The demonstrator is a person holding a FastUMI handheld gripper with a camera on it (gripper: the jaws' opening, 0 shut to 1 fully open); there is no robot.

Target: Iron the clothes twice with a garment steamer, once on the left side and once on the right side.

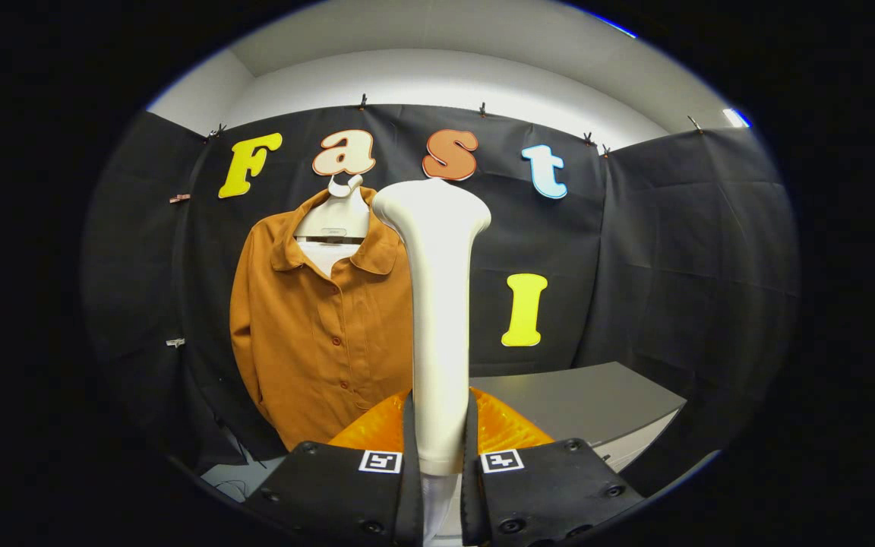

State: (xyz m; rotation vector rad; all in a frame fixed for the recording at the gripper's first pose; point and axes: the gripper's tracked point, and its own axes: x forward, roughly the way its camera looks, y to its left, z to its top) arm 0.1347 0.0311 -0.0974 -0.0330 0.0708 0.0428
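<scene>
A white garment steamer (437, 304) stands upright between my fingers, its wide head at the top. My gripper (440, 461) is shut on the steamer's handle, both fingers pressing its sides. An orange-brown buttoned shirt (316, 327) hangs on a white hanger (333, 220) against the booth wall, beyond the fingers and to the left of the steamer. The steamer hides the shirt's right edge. The steamer head is level with the shirt's collar, apart from the cloth.
A grey table (589, 406) stands beyond the fingers to the right, against the wall. An orange ribbed part (498, 425) shows just behind the fingers on both sides of the handle. Cables lie on the floor below the shirt.
</scene>
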